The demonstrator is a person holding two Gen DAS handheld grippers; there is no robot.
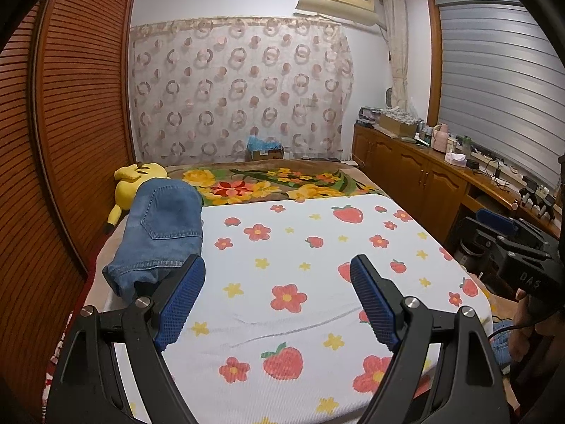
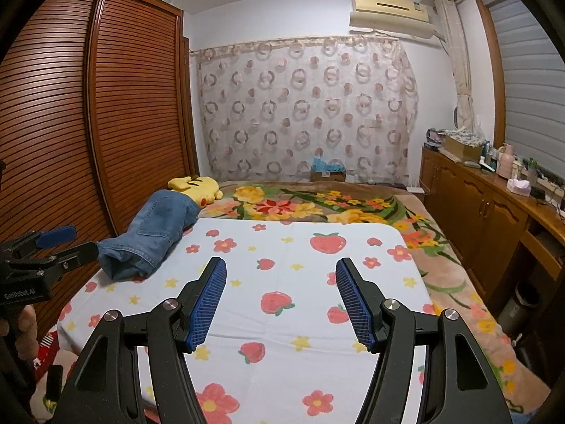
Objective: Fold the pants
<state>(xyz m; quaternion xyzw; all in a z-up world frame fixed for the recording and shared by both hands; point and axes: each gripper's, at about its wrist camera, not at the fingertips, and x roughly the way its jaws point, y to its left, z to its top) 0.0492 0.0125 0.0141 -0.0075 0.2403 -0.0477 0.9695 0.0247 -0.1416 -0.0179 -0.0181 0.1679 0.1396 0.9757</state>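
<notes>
Folded blue jeans [image 1: 160, 233] lying on the strawberry sheet [image 1: 300, 247] beside a yellow plush toy [image 1: 136, 180], left gripper [image 1: 279, 293] and right gripper [image 2: 280, 293] hovering wide open — holding nothing

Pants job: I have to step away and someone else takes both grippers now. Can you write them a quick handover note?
Left gripper: open, empty, hovering over the strawberry sheet.
Right gripper: open, empty, also over the sheet.
Jeans: a folded bundle at the left edge of the bed, partly on the sheet, far end against the yellow plush toy. Neither gripper touches them.
Done: the jeans look folded and set aside.
Left: no other pants show on the bed; check the fold for neatness, or fetch the next pair if there is one.
</notes>
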